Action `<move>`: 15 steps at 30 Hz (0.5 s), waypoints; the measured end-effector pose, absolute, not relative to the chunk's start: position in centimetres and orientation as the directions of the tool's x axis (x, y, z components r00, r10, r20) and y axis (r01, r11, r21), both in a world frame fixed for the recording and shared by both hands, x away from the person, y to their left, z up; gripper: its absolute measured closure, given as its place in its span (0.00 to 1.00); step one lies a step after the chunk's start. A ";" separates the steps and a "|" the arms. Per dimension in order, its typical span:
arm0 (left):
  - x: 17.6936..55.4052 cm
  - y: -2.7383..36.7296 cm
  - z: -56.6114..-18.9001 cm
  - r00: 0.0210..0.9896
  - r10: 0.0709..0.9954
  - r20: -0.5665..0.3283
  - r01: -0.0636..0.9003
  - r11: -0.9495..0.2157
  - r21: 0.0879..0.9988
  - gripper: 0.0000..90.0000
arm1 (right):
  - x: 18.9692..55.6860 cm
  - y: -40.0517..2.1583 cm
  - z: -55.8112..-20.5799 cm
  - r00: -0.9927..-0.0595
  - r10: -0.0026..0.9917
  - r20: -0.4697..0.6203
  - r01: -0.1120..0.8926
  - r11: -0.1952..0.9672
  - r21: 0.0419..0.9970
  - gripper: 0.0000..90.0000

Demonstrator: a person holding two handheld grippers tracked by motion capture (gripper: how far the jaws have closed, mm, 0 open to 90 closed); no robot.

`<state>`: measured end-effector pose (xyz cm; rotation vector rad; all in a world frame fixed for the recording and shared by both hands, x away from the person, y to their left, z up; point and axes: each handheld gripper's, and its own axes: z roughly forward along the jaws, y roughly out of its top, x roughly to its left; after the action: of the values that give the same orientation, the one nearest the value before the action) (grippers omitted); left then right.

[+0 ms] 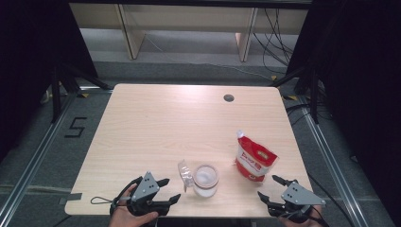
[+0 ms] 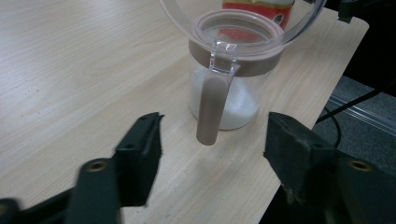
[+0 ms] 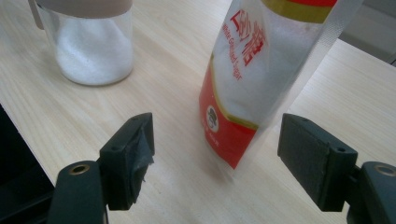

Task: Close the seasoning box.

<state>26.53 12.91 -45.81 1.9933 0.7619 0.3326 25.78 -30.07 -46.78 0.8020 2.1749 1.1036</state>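
- Across the middle of the high view lies the pale wooden worktop (image 1: 161, 127); a small round cable hole (image 1: 229, 98) sits near its far edge; grey floor and black frames surround it.
- Toward the near right of the worktop stands a red and white sugar pouch (image 1: 254, 158), leaning a little, its top cut open; in the right gripper view its clear upper part shows white grains and the red base rests on the wood.
- Near the front edge, left of the pouch and well apart from it, stands a glass jar (image 1: 205, 180) with a brown collar, holding white sugar at the bottom; its clear hinged lid (image 1: 185, 173) is flipped up on the left side; a brown handle (image 2: 211, 108) hangs down the jar's side.
- Left claw (image 1: 166, 190) lies just left of the jar, aimed at the handle; the jaws stand apart with the handle ahead of them, touching nothing.
- Right claw (image 1: 272, 187) rests at the near right corner, just before the pouch; jaws wide apart, nothing between the pads.
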 end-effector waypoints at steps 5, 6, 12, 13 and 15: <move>26.5 12.8 -45.6 0.781 0.622 -0.045 0.350 -0.377 0.857 0.74 | 25.7 -29.8 -46.7 -0.662 0.715 -0.227 0.251 0.496 0.831 0.31; 26.4 12.7 -45.4 0.785 0.619 -0.037 0.340 -0.379 0.860 0.82 | 25.6 -29.7 -46.8 -0.660 0.719 -0.217 0.255 0.486 0.836 0.31; 26.4 11.8 -45.3 0.794 0.607 -0.009 0.305 -0.386 0.871 0.94 | 25.8 -29.8 -46.9 -0.662 0.714 -0.228 0.245 0.494 0.834 0.31; 26.4 11.8 -45.3 0.794 0.607 -0.009 0.305 -0.386 0.871 0.96 | 25.8 -29.8 -46.9 -0.660 0.715 -0.230 0.244 0.494 0.834 0.31; 26.7 11.7 -45.2 0.812 0.584 0.013 0.281 -0.410 0.868 0.97 | 25.8 -29.8 -46.8 -0.661 0.716 -0.225 0.254 0.495 0.831 0.31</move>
<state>26.66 11.66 -45.17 2.0148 0.6410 0.3889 25.75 -29.83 -46.84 0.7949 2.1830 1.0828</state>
